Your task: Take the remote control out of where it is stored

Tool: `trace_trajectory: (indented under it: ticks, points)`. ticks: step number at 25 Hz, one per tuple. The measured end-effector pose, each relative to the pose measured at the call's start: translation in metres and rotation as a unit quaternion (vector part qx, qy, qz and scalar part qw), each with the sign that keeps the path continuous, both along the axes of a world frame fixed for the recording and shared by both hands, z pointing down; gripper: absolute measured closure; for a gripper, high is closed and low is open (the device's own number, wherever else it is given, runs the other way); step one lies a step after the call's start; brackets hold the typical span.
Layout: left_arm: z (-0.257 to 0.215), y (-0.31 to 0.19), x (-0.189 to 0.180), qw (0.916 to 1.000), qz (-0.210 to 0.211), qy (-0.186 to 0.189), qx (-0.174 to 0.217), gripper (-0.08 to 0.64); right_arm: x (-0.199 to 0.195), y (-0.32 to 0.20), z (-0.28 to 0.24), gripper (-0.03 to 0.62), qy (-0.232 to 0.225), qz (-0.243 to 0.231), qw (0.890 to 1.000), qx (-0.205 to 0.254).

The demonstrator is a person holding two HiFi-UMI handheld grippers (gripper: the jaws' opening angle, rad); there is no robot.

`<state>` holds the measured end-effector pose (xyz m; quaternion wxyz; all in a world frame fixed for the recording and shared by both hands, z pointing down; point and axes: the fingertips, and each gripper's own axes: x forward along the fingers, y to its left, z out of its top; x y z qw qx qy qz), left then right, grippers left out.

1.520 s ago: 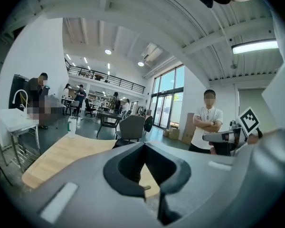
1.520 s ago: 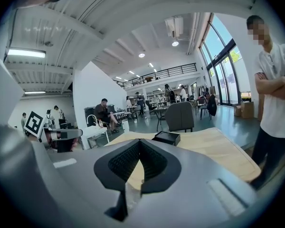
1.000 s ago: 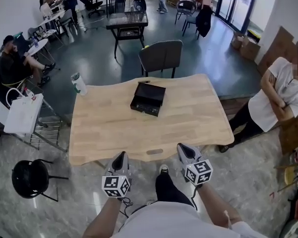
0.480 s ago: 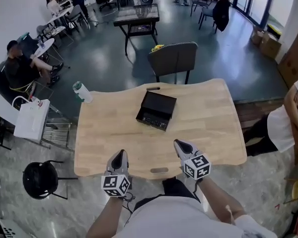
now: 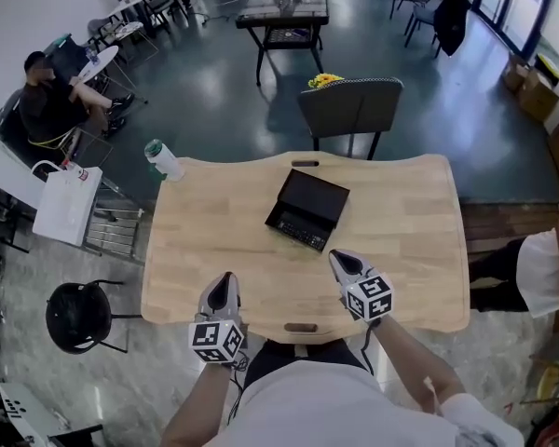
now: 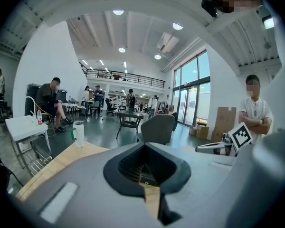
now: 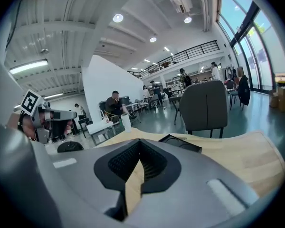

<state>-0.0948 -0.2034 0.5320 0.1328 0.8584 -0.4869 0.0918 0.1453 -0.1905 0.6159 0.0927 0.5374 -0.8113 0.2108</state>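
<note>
L gripper (image 5: pixel 225 285) & R gripper (image 5: pixel 341 261) are held clenched, empty, over near edge of table (image 5: pixel 410 250); black box (image 5: pixel 307 209) is seen mid-table, remote not discernible.

Box (image 5: pixel 307 210) centred on table (image 5: pixel 214 250), bottle (image 5: pixel 164 160) at far-left corner, chair (image 5: pixel 351 108) behind

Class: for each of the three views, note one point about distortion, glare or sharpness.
Head view: wide lens bows the wooden table outward. Left gripper view: dark round vignette, ceiling lights glare, the left gripper looks soft up close. Right gripper view: windows wash out pale; black box looks sharp.
</note>
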Motion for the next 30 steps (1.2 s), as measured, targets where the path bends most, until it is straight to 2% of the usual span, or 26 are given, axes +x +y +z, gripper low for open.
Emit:
trace_trajectory:
  ticks: [5,7,9,12,14,15,22,27,30]
  points:
    - [0.013,-0.005,-0.007,0.9999,0.0,-0.005,-0.013,0.56,0.004,-0.025,0.041,0.565,0.05,-0.033,0.997,-0.042]
    - [0.018,-0.003,-0.013,0.9996,-0.01,-0.003,-0.025,0.56,0.002,-0.038,0.062,0.564,0.085,-0.066,0.992,-0.063]
    - [0.019,0.001,-0.021,0.9993,-0.02,-0.005,-0.03,0.56,-0.002,-0.054,0.085,0.555,0.126,-0.105,0.983,-0.085]
    - [0.023,0.011,-0.037,0.9984,-0.039,-0.013,-0.038,0.56,-0.008,-0.072,0.126,0.52,0.174,-0.162,0.963,-0.127]
    - [0.027,0.019,-0.054,0.9971,-0.058,-0.019,-0.046,0.56,-0.013,-0.081,0.154,0.466,0.201,-0.196,0.947,-0.153]
    - [0.029,0.021,-0.063,0.9961,-0.069,-0.022,-0.05,0.56,-0.015,-0.086,0.166,0.459,0.216,-0.211,0.939,-0.164]
    - [0.045,0.04,-0.12,0.9872,-0.137,-0.04,-0.07,0.56,-0.029,-0.118,0.244,0.437,0.3,-0.276,0.872,-0.273]
    - [0.044,0.052,-0.132,0.9835,-0.156,-0.048,-0.077,0.56,-0.025,-0.13,0.272,0.401,0.323,-0.296,0.839,-0.323]
    - [0.047,0.056,-0.138,0.982,-0.163,-0.049,-0.082,0.56,-0.028,-0.132,0.281,0.394,0.323,-0.308,0.827,-0.342]
